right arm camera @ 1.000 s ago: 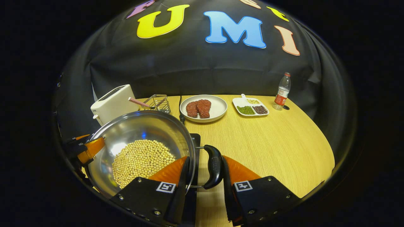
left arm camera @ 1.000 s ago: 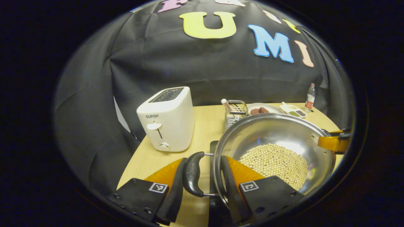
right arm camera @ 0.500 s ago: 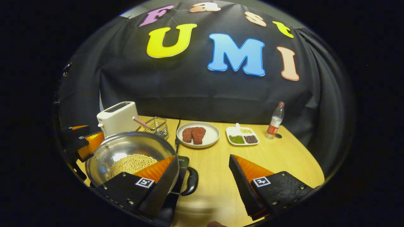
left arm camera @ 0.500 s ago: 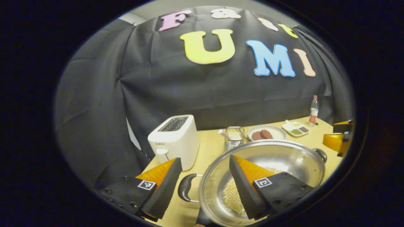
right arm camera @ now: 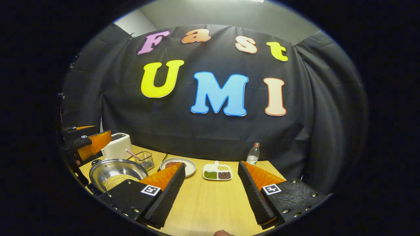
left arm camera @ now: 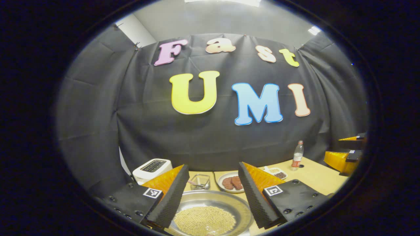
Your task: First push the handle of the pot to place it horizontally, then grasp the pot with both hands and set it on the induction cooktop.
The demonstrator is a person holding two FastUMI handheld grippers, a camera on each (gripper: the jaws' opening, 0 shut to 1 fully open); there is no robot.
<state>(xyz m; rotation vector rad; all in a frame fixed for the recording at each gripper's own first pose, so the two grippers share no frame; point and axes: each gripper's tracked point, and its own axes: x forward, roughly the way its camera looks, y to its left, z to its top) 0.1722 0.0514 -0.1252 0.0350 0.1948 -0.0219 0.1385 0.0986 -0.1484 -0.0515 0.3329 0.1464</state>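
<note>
The steel pot (right arm camera: 104, 167) with pale soybeans in it stands on the left of the wooden table, over a dark slab that looks like the induction cooktop (right arm camera: 90, 189). My right gripper (right arm camera: 211, 165) is open, raised above the table and well to the pot's right. My left gripper (left arm camera: 213, 165) is open too, high above the pot (left arm camera: 241, 206), which lies low between its fingers without touching them. Each gripper shows from the other side: the left gripper (right arm camera: 88, 144) hangs above the pot's far handle, and the right gripper (left arm camera: 344, 157) hangs at the far right.
A white toaster (right arm camera: 118, 147) and a wire basket (right arm camera: 144, 159) with a straw stand behind the pot. Further right are a plate of meat (right arm camera: 191, 166), a sectioned dish (right arm camera: 216, 172) of beans and a water bottle (right arm camera: 252, 154). A fingertip (right arm camera: 223, 233) shows at the bottom edge.
Both grippers opened and let go of the pot's side handles, then rose and drew back. The pot stays down on the dark slab.
</note>
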